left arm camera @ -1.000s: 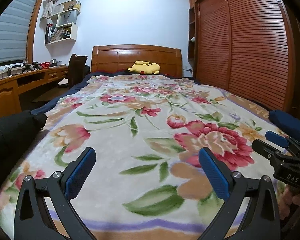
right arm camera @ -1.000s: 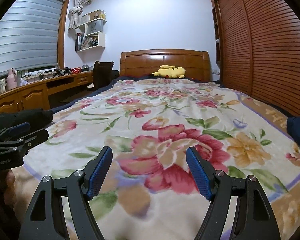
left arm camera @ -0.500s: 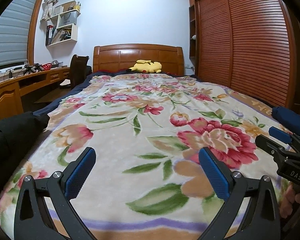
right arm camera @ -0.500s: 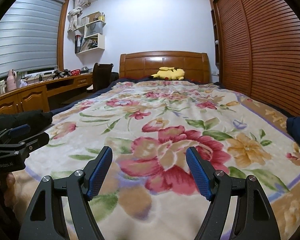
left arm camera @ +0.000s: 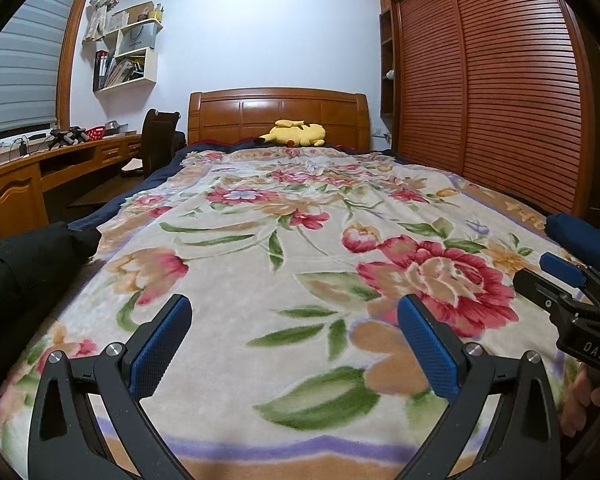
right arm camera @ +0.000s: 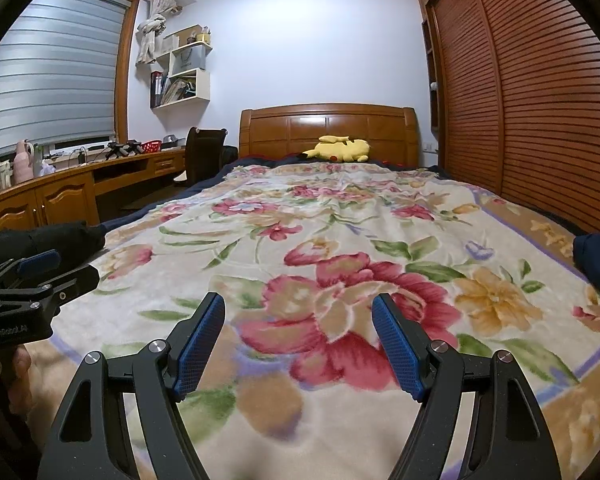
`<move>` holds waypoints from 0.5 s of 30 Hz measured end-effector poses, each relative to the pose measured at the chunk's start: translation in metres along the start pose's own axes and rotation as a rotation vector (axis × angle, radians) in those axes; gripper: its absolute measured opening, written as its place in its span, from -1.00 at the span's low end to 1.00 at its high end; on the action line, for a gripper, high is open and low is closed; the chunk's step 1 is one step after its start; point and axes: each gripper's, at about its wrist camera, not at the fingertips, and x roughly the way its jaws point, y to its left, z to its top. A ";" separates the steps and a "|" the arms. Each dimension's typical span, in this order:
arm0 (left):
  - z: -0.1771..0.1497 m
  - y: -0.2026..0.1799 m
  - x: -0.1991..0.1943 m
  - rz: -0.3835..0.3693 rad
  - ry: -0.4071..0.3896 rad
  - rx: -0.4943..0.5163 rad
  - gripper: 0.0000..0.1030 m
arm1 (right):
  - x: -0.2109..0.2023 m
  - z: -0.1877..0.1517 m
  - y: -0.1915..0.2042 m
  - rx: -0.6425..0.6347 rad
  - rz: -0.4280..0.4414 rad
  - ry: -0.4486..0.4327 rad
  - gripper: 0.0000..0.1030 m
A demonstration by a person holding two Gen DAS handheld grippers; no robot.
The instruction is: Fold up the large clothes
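Left tongs (left arm camera: 294, 312) and right tongs (right arm camera: 299, 312) gape above floral blanket (left arm camera: 260, 256)

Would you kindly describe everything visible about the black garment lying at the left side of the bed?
The black garment is a dark, matte, soft-looking fabric bundled into a bulky, rounded heap, not yet folded flat. It lies at the left edge of the floral blanket, near the foot end, with one end tapering toward the blanket's middle. No sleeves, collar or seams can be made out clearly. Neither gripper touches it; the left gripper is open over the blanket.
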 end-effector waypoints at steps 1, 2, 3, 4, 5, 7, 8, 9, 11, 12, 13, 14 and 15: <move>0.000 0.000 0.000 0.000 -0.001 0.000 0.99 | 0.000 0.000 0.000 0.000 0.000 -0.001 0.51; 0.000 0.000 0.000 -0.001 -0.001 -0.001 0.99 | 0.000 0.000 -0.001 0.000 0.001 -0.001 0.51; 0.000 0.000 0.000 -0.001 -0.001 -0.001 0.99 | 0.000 0.000 0.000 0.000 0.001 -0.001 0.51; 0.000 0.000 0.000 -0.001 0.000 -0.001 0.99 | 0.000 0.000 0.000 0.001 0.001 -0.001 0.51; 0.000 0.000 0.000 -0.001 0.000 -0.001 0.99 | 0.000 0.000 0.000 0.000 0.000 -0.002 0.51; 0.000 0.000 0.000 -0.002 0.001 -0.002 0.99 | 0.000 0.000 0.000 0.000 0.001 -0.001 0.51; 0.000 0.000 0.000 -0.001 0.000 -0.001 0.99 | 0.000 0.000 0.000 0.000 0.001 -0.001 0.51; 0.000 0.000 0.000 0.000 -0.001 0.000 0.99 | 0.000 0.000 -0.001 0.000 0.000 -0.002 0.51; 0.000 0.000 0.000 -0.001 -0.001 0.000 0.99 | 0.000 0.000 0.000 0.001 0.000 -0.002 0.51; 0.000 0.000 0.000 -0.001 0.000 0.000 0.99 | 0.000 -0.001 -0.002 0.002 0.002 -0.003 0.51; 0.000 -0.001 0.000 0.000 0.000 0.001 0.99 | 0.000 -0.001 -0.002 0.003 0.002 -0.002 0.51; 0.000 -0.001 0.000 0.000 0.000 0.001 0.99 | 0.001 -0.001 -0.002 0.003 0.002 -0.002 0.51; 0.000 0.000 0.000 -0.001 0.000 0.001 0.99 | 0.001 -0.001 -0.002 0.003 0.003 -0.002 0.51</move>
